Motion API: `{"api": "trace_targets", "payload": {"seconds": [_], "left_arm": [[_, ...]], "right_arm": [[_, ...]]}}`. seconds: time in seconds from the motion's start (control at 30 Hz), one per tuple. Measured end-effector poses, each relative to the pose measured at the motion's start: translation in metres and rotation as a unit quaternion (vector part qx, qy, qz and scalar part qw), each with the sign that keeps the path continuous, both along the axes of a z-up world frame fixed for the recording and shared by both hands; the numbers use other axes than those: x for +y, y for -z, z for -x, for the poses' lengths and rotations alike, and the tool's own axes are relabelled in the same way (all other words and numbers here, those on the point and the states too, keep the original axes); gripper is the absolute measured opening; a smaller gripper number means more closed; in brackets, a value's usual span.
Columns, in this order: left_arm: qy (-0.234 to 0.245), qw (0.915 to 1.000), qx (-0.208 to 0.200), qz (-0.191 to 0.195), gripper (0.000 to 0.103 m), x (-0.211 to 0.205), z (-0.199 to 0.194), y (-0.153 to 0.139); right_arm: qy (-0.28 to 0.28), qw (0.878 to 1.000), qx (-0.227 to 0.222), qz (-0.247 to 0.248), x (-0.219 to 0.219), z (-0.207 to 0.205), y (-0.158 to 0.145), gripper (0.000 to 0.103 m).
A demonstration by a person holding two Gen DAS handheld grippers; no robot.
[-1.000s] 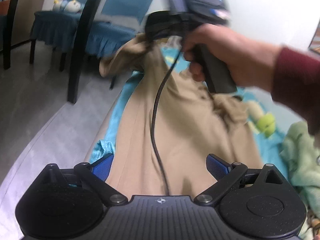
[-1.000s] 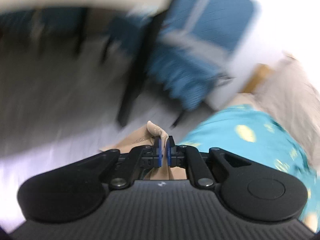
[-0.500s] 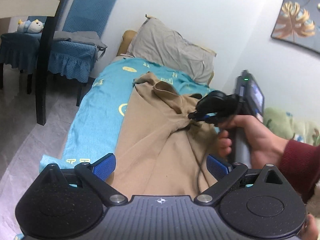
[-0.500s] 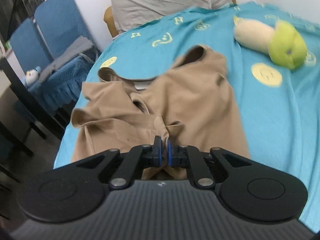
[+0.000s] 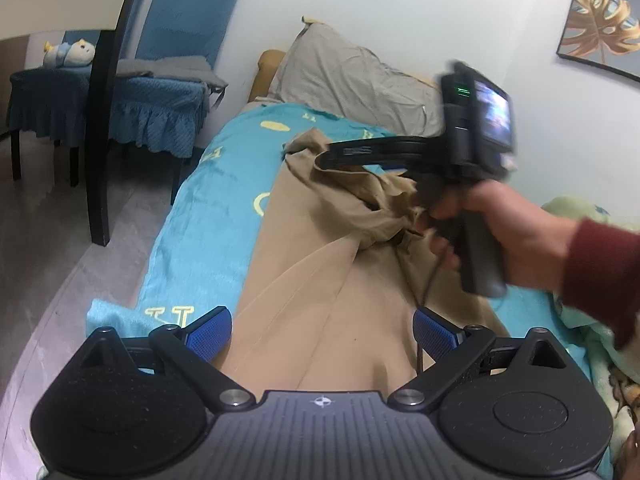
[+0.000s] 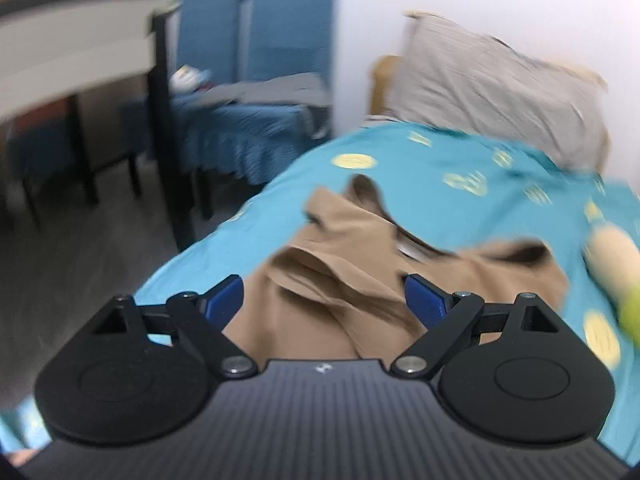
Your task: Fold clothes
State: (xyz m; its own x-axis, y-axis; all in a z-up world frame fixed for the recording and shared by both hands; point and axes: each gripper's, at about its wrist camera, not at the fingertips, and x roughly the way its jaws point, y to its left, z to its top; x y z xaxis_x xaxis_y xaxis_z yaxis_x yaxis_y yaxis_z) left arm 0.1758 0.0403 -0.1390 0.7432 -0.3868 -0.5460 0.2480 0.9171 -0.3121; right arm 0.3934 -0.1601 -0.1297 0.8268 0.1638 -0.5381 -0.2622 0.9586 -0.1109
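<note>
A tan garment (image 5: 320, 280) lies lengthwise on the teal bedspread (image 5: 208, 216), flat near me and bunched at its far end. My left gripper (image 5: 322, 336) hovers open above the near part, blue pads wide apart and touching no cloth. In the right wrist view the tan garment (image 6: 340, 280) lies crumpled below my right gripper (image 6: 324, 300), whose jaws are opening, with the pads clear of the cloth. In the left wrist view a hand (image 5: 516, 232) in a dark red sleeve holds that right gripper (image 5: 340, 152) over the bunched far end.
A grey pillow (image 5: 352, 80) leans at the head of the bed. Blue chairs (image 5: 168, 92) and a dark table leg (image 5: 100, 132) stand left of the bed on grey floor. A green-and-cream plush toy (image 6: 616, 264) and a pale green blanket (image 5: 580, 216) lie on the right side.
My right gripper was shut on a pinch of the tan cloth; now its pads stand wide and the cloth lies loose on the bed. It swung across over the garment's far end.
</note>
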Motion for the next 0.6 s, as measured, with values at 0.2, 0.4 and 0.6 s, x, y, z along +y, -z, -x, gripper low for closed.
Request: {"api": "trace_targets", "payload": {"seconds": [0.2,0.4,0.6], "left_arm": [[0.000,0.9999,0.008,-0.006,0.098,0.001,0.000,0.005],[0.026,0.9994,-0.021,-0.001,0.098,-0.006,0.009,0.002],[0.028,0.9989,-0.037,-0.009,0.098,-0.011,0.007,0.005]], "right_arm": [[0.056,0.998,0.021,0.015,0.002,-0.035,0.006,0.008],[0.212,0.970,-0.022,-0.118,-0.071,-0.047,-0.001,0.008],[0.254,0.951,0.031,-0.175,-0.112,-0.062,0.028,0.011]]}}
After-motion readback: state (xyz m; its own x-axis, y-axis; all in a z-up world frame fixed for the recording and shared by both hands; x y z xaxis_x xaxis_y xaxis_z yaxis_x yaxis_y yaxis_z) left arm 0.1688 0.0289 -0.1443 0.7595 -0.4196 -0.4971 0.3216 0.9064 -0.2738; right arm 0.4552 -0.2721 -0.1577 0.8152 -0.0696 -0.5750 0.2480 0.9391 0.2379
